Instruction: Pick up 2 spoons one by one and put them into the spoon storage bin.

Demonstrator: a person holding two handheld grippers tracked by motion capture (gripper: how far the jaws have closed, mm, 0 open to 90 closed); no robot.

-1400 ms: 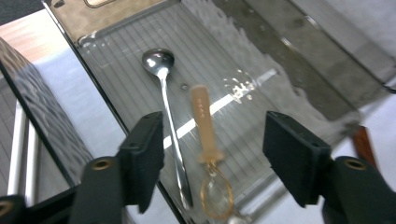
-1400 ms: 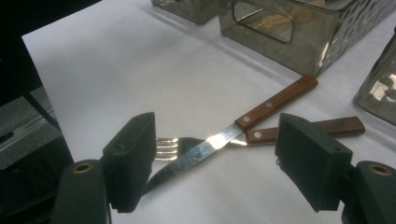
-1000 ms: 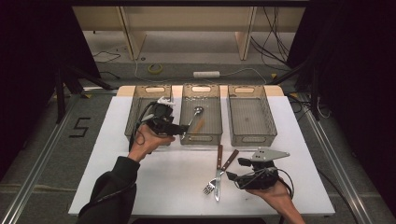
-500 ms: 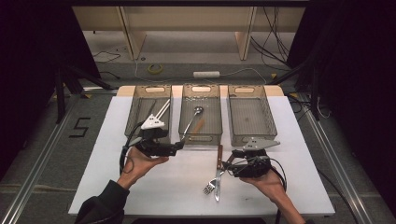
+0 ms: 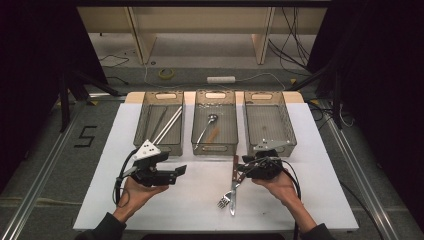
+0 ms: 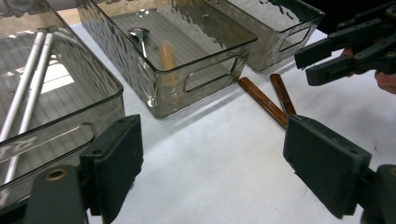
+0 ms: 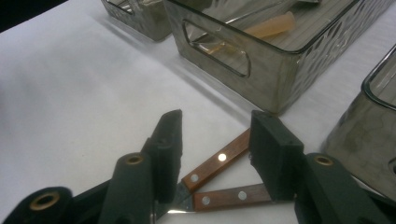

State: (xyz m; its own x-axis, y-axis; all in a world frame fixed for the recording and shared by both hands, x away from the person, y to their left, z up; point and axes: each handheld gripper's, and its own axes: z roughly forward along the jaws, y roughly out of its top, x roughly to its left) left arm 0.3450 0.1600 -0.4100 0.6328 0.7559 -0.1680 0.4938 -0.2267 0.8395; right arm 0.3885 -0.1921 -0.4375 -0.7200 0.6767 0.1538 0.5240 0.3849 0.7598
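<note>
Moved: left gripper (image 5: 181,170) has drawn back from the trays; right gripper (image 5: 240,167) has advanced
Jaws: both parted, empty
Cutlery: fork (image 5: 226,196) and knife (image 5: 234,182) on desk (image 5: 310,190); wooden handles (image 7: 217,161) between the right jaws, lying crosswise
Nearer hand: right

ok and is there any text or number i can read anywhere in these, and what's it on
"5": a black digit marked on the grey floor, left of the white table, seen in the high view.
Nothing else is readable: the three clear bins, the wooden-handled cutlery and both tongs carry no visible lettering in any view.
</note>
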